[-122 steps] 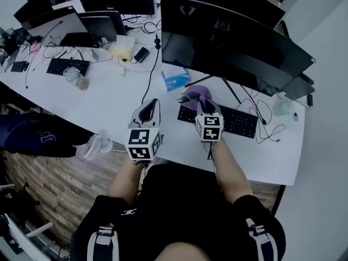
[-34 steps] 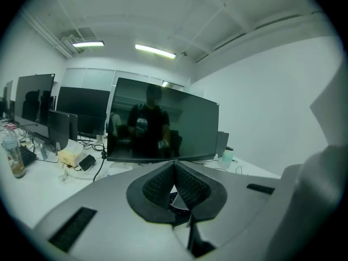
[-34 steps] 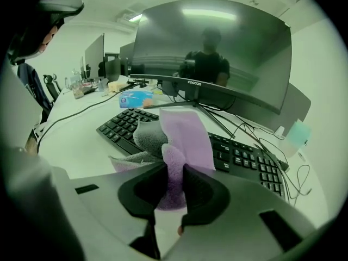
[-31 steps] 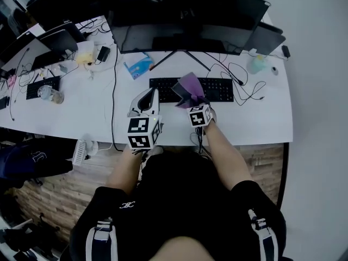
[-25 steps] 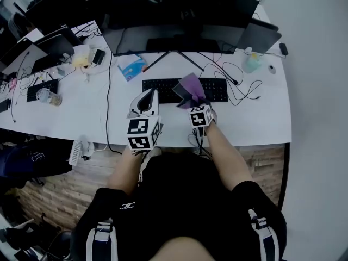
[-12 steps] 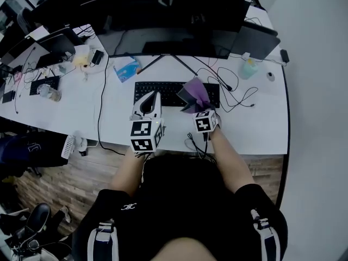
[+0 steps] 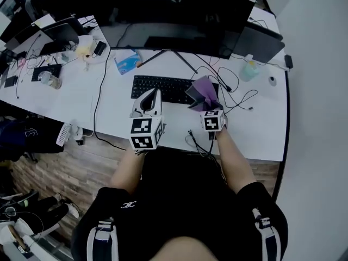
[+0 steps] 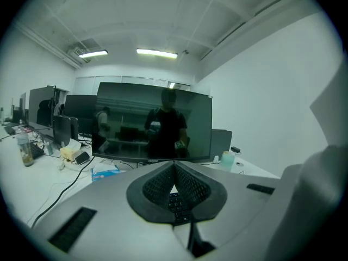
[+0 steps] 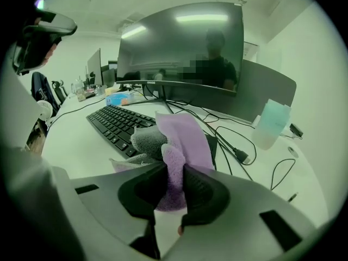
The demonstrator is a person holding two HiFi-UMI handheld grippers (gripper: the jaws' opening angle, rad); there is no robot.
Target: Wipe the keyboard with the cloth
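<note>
my right gripper [image 9: 173, 185] clenches its fingers on the crumpled purple cloth [image 9: 185, 135] near the flat black keyboard [image 9: 115, 123]; left gripper [image 8: 174, 192] fingers pressed together, empty. wiping looks not yet begun.

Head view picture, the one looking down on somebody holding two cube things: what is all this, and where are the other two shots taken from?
There is no robot here. A person holds a two-jaw gripper in each hand, and the marker cubes are part of those grippers. The head view comes from a camera on the person's head, looking down. The other two come from cameras riding on each gripper, looking along its jaws. On the white desk are a black keyboard, a big monitor, cables and a pale bottle. The right gripper is clamped on a purple cloth at the keyboard's right end. The left gripper is shut and empty.
</note>
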